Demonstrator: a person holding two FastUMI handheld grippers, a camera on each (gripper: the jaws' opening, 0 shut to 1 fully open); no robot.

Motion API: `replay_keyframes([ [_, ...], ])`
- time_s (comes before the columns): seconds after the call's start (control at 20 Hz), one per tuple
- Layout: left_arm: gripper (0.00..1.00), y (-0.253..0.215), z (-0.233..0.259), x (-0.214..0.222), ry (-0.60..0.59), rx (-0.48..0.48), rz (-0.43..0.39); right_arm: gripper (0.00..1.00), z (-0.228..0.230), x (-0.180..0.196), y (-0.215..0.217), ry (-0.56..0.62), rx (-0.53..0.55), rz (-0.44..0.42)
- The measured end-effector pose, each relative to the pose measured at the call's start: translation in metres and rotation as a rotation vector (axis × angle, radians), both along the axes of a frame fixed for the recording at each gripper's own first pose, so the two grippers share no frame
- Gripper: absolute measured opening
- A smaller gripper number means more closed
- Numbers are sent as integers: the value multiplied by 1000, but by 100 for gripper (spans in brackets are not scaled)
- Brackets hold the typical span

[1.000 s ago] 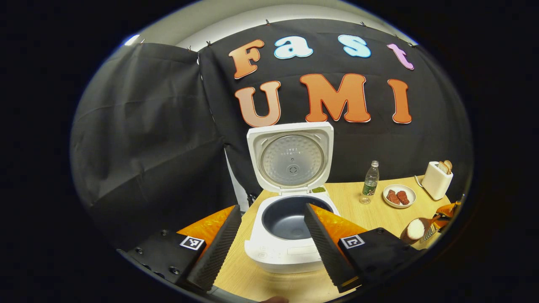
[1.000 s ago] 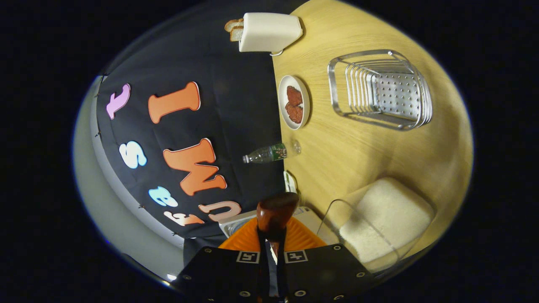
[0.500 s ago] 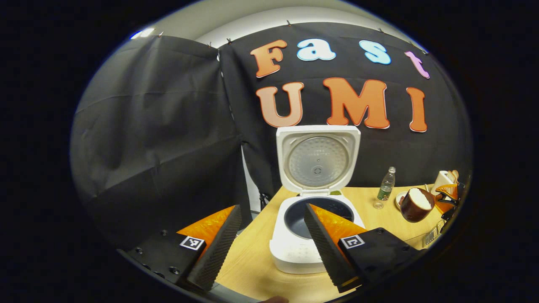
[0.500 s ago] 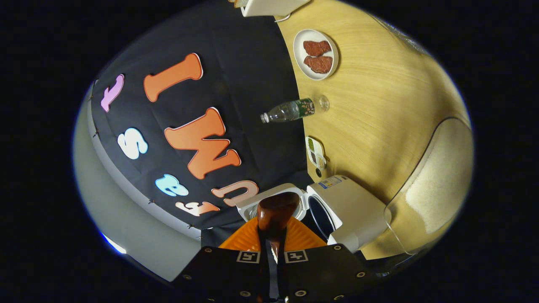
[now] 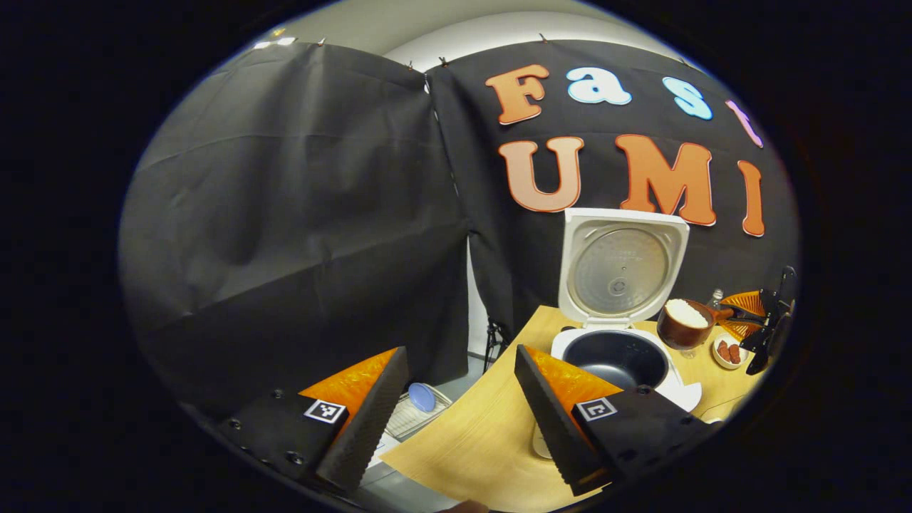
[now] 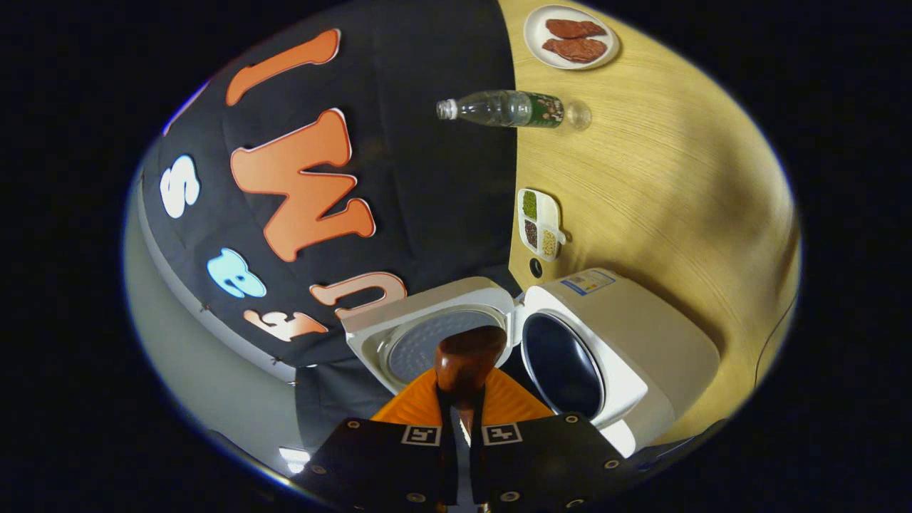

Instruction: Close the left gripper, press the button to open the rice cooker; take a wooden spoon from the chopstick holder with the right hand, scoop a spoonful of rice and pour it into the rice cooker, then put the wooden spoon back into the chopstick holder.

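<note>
The white rice cooker [image 5: 675,390] stands with its lid [image 5: 621,262] raised and its dark inner pot [image 5: 618,358] bare. Just right of the pot's rim hovers the wooden spoon [image 5: 685,322], heaped with white rice and held level by my right gripper [image 5: 748,320]. In the right gripper view the scene is turned on its side: the right gripper [image 6: 463,400] is shut on the spoon's handle, the back of the spoon [image 6: 467,360] sits before the lid [image 6: 427,335], and the pot [image 6: 563,363] lies just beside it. My left gripper [image 5: 459,356] is open, holding nothing, left of the cooker.
On the wooden table [image 6: 677,164] behind the cooker lie a small divided dish [image 6: 541,224], a plastic bottle [image 6: 509,108] and a plate of meat [image 6: 570,35]. The table's left edge [image 5: 456,427] drops to the floor, where a blue object [image 5: 422,397] rests on a rack.
The right gripper has carried the rice-filled spoon from the rice container to beside the cooker's pot. The left gripper has swung left, away from the cooker, staying open.
</note>
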State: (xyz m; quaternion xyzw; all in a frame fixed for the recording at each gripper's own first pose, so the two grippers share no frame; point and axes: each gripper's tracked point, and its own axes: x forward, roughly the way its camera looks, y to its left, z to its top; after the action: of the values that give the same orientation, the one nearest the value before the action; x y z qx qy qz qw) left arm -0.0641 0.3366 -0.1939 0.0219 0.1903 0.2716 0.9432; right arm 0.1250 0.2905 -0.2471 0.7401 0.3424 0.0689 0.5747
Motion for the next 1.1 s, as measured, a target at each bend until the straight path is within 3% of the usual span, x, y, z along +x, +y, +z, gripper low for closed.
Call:
replay_keyframes([
  [0.4, 97, 44, -12, -1, 16, -12, 51, 7, -2, 37, 12, -156, -328, 55],
  [0.65, 100, 37, -8, 11, 7, 42, 2, 6, -5, 46, 8, -203, -496, 71],
  [1.1, 100, 35, -12, 13, 11, 28, -14, 6, 15, 63, 10, -327, -679, 124],
])
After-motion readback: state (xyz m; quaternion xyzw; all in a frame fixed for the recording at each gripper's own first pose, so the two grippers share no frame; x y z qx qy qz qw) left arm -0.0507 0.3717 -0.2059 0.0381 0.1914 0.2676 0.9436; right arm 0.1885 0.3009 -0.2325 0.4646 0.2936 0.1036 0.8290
